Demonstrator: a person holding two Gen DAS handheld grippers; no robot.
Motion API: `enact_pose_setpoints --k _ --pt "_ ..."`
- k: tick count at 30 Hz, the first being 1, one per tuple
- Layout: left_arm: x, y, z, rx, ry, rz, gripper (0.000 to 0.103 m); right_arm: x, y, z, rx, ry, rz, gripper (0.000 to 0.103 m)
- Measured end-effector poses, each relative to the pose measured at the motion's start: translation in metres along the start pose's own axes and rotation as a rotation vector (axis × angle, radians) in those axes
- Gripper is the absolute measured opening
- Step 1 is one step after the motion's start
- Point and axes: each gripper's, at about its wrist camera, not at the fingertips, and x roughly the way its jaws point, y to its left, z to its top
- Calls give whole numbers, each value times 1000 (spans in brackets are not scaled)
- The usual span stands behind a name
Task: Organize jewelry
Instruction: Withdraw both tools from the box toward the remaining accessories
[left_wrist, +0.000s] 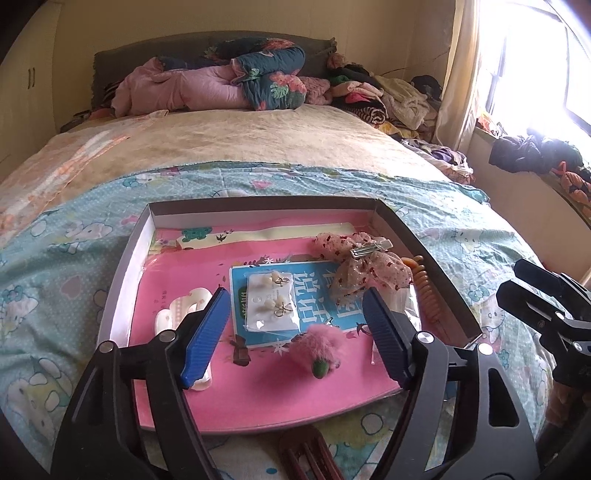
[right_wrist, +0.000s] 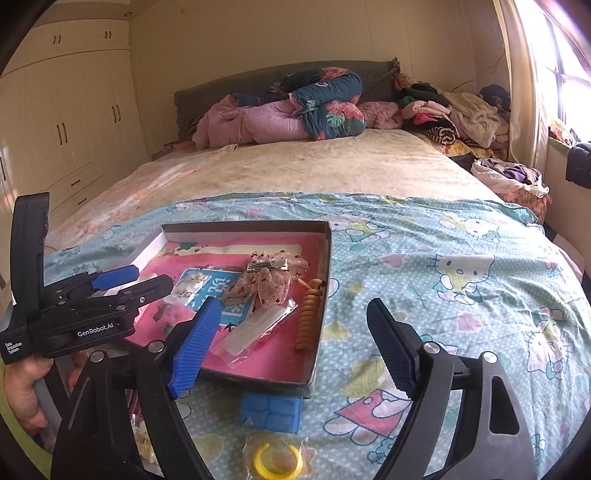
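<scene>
A shallow box with a pink floor lies on the bed. It holds a card of earrings, a fluffy pink hair clip, a lace bow clip, an orange coil hair tie and a white clip. My left gripper is open and empty, low over the box's near half. My right gripper is open and empty, above the box's near right corner. In front of the box lie a blue clip and a yellow ring in a bag.
The box rests on a Hello Kitty sheet at the foot of the bed. A dark red comb lies just before the box. Folded quilts and heaped clothes fill the bed's head. A window sill is right.
</scene>
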Motion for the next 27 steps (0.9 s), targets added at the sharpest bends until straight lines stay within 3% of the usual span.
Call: enact_pose_setpoints --k 27 --pt "-60 -15 -41 3 -37 -13 78 -44 15 -22 -31 -15 24 81"
